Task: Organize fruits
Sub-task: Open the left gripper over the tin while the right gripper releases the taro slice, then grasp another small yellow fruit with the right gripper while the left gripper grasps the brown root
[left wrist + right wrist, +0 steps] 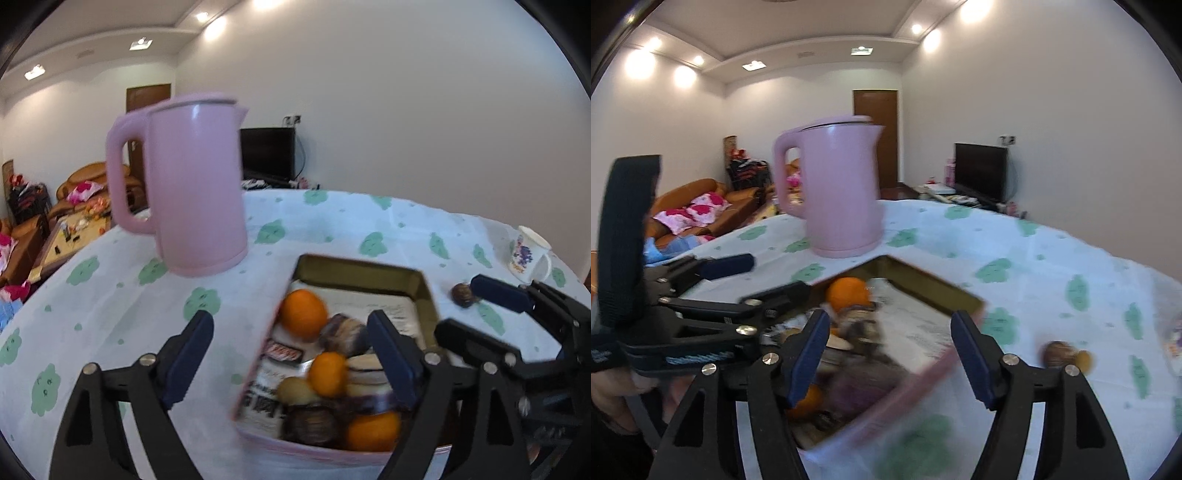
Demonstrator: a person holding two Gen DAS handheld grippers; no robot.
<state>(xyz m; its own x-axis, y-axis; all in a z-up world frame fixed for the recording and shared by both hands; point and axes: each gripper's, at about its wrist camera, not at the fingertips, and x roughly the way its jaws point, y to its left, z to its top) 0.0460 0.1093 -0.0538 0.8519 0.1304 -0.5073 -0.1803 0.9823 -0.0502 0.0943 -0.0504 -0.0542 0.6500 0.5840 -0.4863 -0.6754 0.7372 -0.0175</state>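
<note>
Left wrist: box [421, 280] between open left hand-held gripper [291, 343].

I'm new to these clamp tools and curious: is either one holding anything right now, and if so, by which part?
Nothing is held. The left gripper stands open across the box's side wall without pressing it; the right gripper is open above the box.

Open tablecloth [110, 325] left of the box [424, 291] and beyond it toward the far edge, hemmed by a tall pink kettle [195, 184] behind, a mug [528, 254] far right and a small brown fruit [463, 294] beside the box.
</note>
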